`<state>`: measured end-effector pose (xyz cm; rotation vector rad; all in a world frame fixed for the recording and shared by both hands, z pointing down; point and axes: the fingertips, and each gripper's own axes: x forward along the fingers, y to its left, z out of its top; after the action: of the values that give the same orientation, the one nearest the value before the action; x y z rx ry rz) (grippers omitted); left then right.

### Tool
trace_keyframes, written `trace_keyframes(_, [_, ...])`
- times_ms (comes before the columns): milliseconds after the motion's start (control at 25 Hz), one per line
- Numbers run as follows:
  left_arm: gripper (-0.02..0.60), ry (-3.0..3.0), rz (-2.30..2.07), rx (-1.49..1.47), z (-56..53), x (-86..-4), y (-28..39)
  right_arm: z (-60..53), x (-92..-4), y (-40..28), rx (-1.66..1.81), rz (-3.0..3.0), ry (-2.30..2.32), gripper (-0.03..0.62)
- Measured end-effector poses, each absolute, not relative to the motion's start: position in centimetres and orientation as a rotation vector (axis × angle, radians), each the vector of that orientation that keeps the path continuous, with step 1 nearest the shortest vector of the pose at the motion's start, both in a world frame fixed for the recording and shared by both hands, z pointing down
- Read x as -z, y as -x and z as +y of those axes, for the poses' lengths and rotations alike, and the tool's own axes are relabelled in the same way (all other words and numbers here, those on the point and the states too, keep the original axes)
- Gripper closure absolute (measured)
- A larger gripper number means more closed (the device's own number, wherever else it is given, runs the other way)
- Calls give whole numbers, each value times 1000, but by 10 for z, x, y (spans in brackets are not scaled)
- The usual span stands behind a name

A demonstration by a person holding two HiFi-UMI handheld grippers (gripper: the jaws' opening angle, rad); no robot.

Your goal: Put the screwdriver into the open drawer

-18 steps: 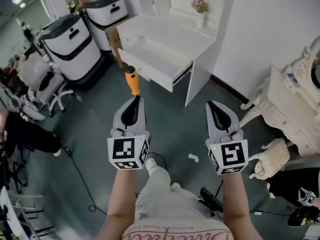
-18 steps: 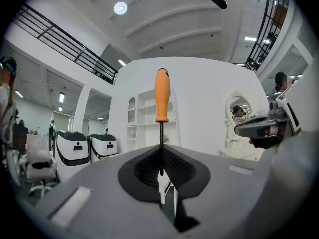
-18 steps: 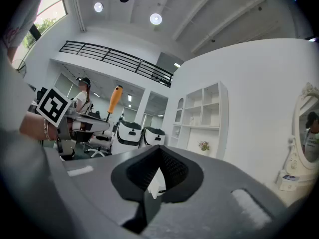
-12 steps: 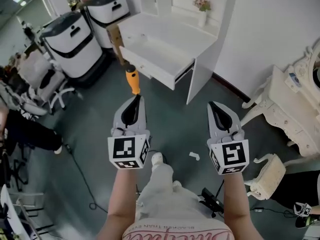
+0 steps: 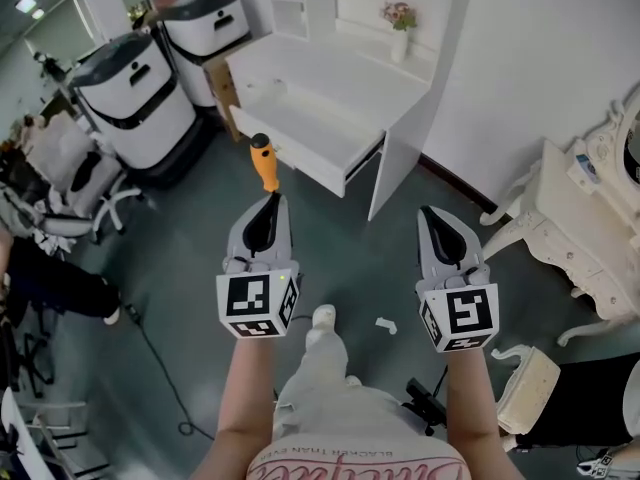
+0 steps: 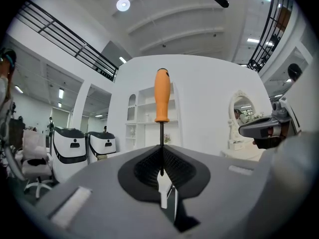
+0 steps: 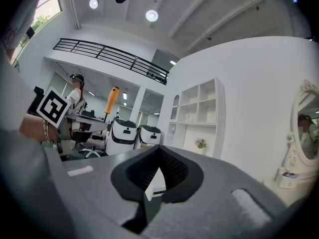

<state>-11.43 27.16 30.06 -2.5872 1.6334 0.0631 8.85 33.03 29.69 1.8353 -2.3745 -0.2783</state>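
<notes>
The left gripper (image 5: pixel 266 204), a grey two-jaw tool with a black-and-white marker cube at its back, is clenched on the thin dark metal shaft of the orange-handled screwdriver (image 5: pixel 264 163). In the left gripper view the shaft (image 6: pixel 161 151) stands pinched between the ribbed black pads, and the handle sticks out beyond the jaw tips. The screwdriver is held level above the grey-green floor (image 5: pixel 200 298), and its handle end points at the front of the open white drawer (image 5: pixel 300 158) pulled out of the white desk (image 5: pixel 330 68); it is outside the drawer. The right gripper (image 5: pixel 438 214), of the same grey make, is well apart from the left, with its jaws pressed together on nothing. Two rounded white-and-black machines (image 5: pixel 135 93) stand left of the desk.
</notes>
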Motion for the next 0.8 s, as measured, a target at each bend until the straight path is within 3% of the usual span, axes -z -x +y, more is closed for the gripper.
trace_keyframes(800, [554,2606,1712,-76,59,-305,144,115,-298,-64,234,-2376,-1771,592])
